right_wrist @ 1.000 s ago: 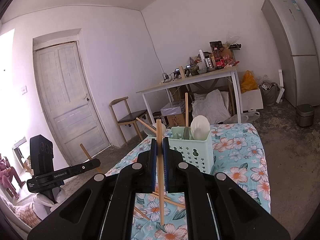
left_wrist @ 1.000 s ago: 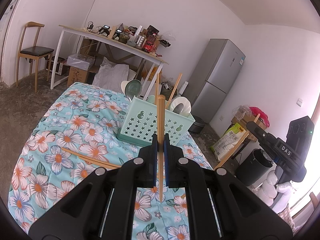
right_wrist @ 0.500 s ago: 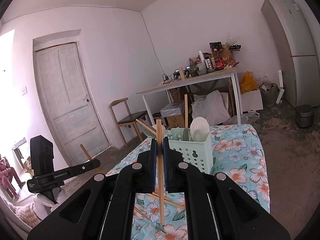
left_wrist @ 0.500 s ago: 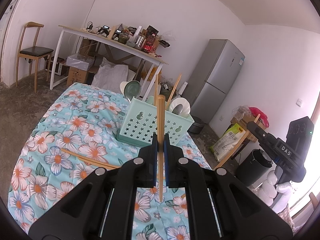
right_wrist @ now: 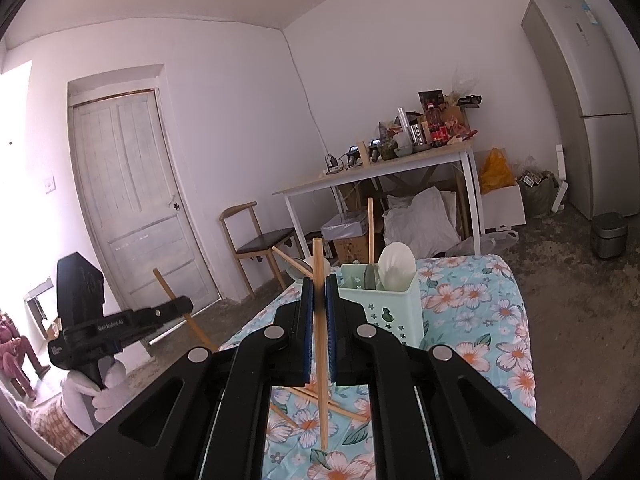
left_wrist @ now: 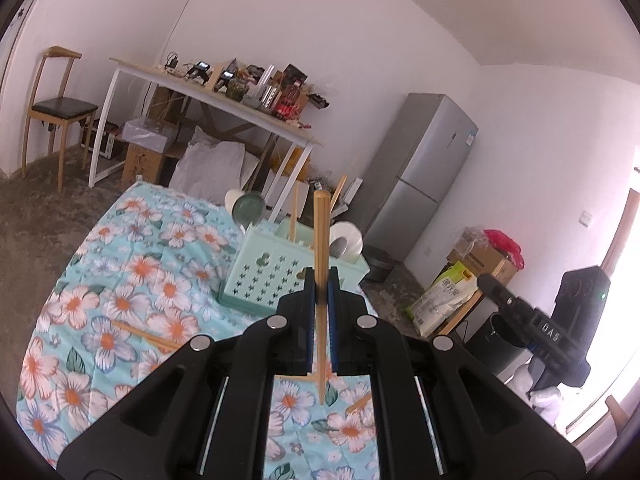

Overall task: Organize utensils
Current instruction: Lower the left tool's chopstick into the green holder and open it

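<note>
The left gripper [left_wrist: 320, 292] is clamped tight on a wooden chopstick [left_wrist: 321, 240], held upright between the blue pads, thick end up and thin tip hanging just above the floral tablecloth [left_wrist: 132, 280]. The right gripper [right_wrist: 319, 300] is likewise closed on a second chopstick [right_wrist: 319, 272], also upright. Both sticks are in the air, short of the mint-green utensil basket [left_wrist: 276, 272], which stands on the cloth ahead of each gripper.

Risks, as judged from here:
- Each stick is pinched at one narrow band near its middle. A knock on either end could pivot it in the pads or slide it out.
- The basket already holds upright chopsticks, a white spoon [right_wrist: 396, 266] and a green spoon [left_wrist: 250, 208]. A descending stick could strike these and be deflected over the rim.
- The basket looks light, so a sideways push on its wall could shift or tip it.
- The two grippers converge on one small opening and could foul each other.

Loose chopsticks [right_wrist: 340, 404] lie on the cloth beneath the grippers, and another lies to the left [left_wrist: 144, 334]. These remain to be sorted. Which compartment has room cannot be told from these views.

Well beyond stand a cluttered white table [left_wrist: 224, 100], a wooden chair [left_wrist: 60, 108] and a grey refrigerator [left_wrist: 424, 172], none in the way.
</note>
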### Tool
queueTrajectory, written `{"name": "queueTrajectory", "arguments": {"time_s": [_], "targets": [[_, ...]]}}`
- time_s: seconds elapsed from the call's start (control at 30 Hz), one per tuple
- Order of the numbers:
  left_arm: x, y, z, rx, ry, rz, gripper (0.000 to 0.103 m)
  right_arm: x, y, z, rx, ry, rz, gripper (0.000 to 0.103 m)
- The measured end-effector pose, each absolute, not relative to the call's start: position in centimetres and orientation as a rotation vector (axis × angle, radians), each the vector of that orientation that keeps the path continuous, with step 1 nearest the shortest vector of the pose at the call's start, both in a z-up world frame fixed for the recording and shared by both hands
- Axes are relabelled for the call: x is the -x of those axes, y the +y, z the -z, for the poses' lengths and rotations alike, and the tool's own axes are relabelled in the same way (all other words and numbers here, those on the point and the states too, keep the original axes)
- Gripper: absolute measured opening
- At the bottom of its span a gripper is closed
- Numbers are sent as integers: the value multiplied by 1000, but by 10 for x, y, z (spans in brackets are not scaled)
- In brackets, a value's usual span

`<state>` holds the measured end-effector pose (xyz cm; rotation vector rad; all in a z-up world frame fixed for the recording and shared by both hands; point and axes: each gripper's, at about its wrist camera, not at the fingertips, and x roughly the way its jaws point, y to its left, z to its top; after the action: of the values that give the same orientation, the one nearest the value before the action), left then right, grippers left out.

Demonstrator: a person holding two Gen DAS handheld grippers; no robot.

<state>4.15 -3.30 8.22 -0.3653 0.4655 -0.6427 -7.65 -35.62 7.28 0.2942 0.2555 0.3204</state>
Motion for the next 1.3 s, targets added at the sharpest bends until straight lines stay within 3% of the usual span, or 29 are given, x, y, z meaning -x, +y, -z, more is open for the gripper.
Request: {"name": "queueTrajectory", "arguments": {"time_s": [0.8, 1.3], "targets": [[-125, -44, -180, 492, 216, 699, 5, 73, -367, -74, -340, 207, -337, 6], [-204, -115, -146, 384, 227, 556, 5, 60, -375, -75, -354, 212, -336, 6]]}}
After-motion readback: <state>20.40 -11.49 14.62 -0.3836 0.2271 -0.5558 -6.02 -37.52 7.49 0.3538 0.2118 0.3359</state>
